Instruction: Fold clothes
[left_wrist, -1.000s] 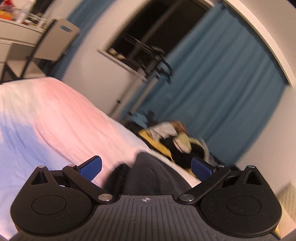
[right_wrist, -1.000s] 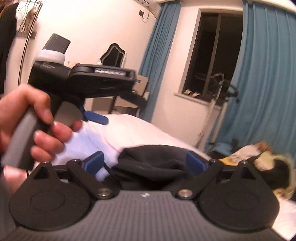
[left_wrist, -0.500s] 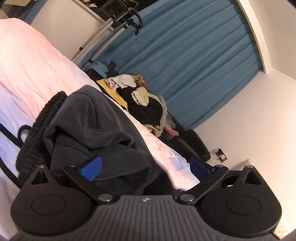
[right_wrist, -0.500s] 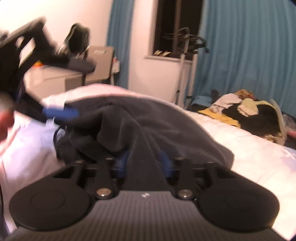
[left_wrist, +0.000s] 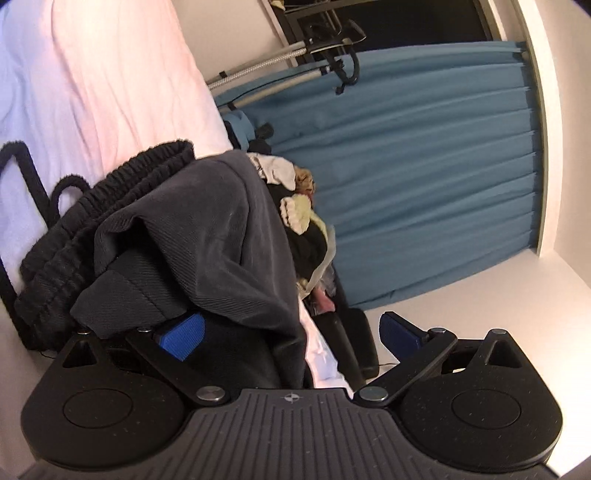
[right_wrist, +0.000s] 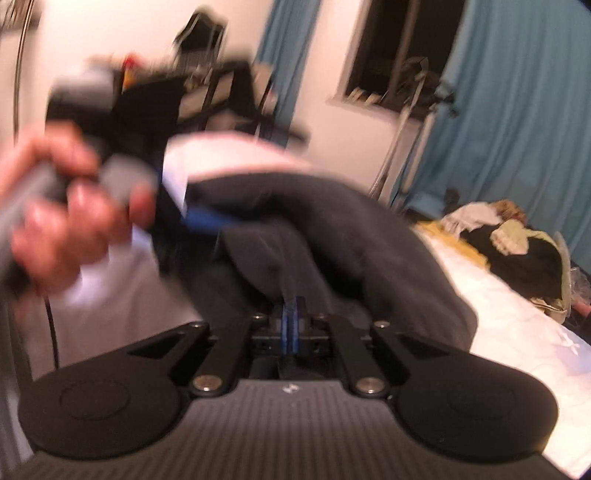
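A dark grey pair of sweatpants (left_wrist: 207, 236) with a ribbed black waistband (left_wrist: 110, 199) and drawstring lies bunched on the white bed (left_wrist: 110, 81). My left gripper (left_wrist: 291, 336) is open, its left blue pad (left_wrist: 183, 334) tucked under the cloth and its right pad clear of it. In the right wrist view the same garment (right_wrist: 332, 236) is pinched between the blue pads of my shut right gripper (right_wrist: 290, 325). The left gripper and the hand holding it (right_wrist: 74, 206) show blurred at the left, against the garment's far edge.
A heap of other clothes (right_wrist: 509, 240) lies at the bed's far right side. Blue curtains (left_wrist: 424, 177) and a dark window (right_wrist: 399, 55) stand behind. A metal rack (left_wrist: 317, 44) stands beside the bed. A chair and desk sit blurred at the back left.
My right gripper has closed on the sweatpants fabric. My left gripper has rolled and moved in, so the garment now fills the space over its left pad.
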